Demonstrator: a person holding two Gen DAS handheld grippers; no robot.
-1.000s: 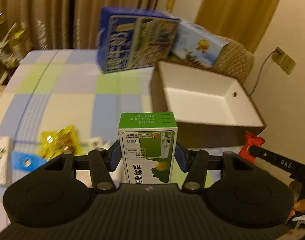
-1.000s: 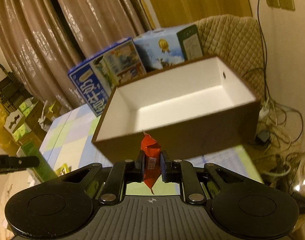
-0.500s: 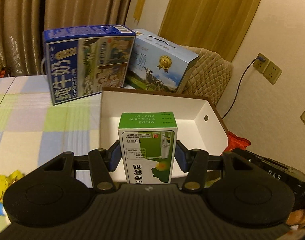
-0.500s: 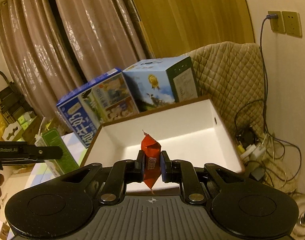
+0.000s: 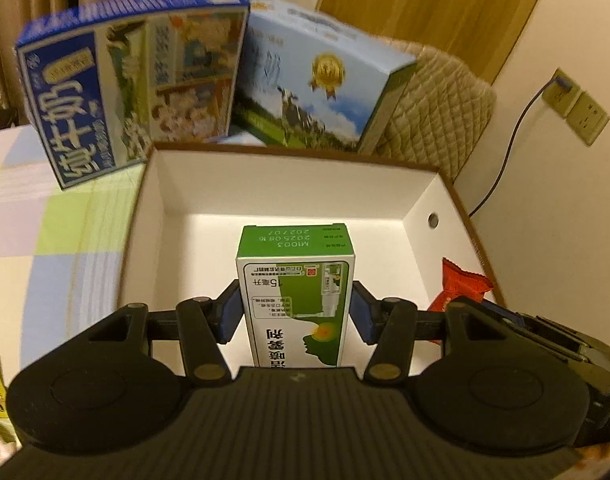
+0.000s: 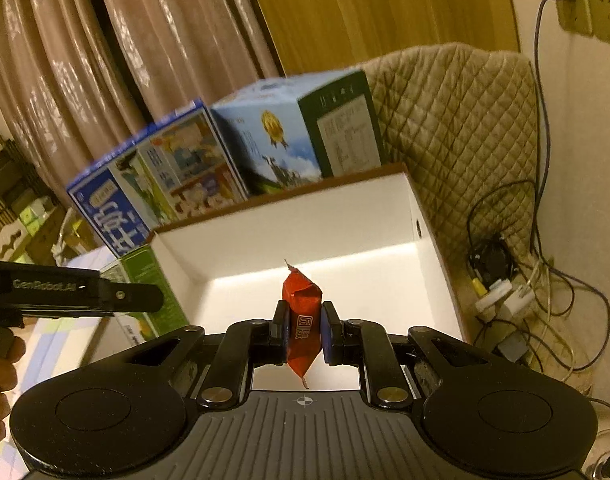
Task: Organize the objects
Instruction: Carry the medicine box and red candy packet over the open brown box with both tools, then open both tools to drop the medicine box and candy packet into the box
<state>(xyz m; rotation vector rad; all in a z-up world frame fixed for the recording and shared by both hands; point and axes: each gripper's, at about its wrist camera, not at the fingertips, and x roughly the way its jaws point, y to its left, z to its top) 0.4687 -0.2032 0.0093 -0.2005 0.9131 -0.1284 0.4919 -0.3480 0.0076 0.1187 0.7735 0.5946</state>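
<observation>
Curtains and milk cartons back the white open box, over which the left gripper clamps a green medicine carton and the right gripper pinches a red snack packet, likely for dropping inside.

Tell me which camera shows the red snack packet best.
The right wrist view: the red snack packet sits centred, clamped in the right gripper, its label facing the camera. The left wrist view shows only its crinkled end at the edge.
</observation>
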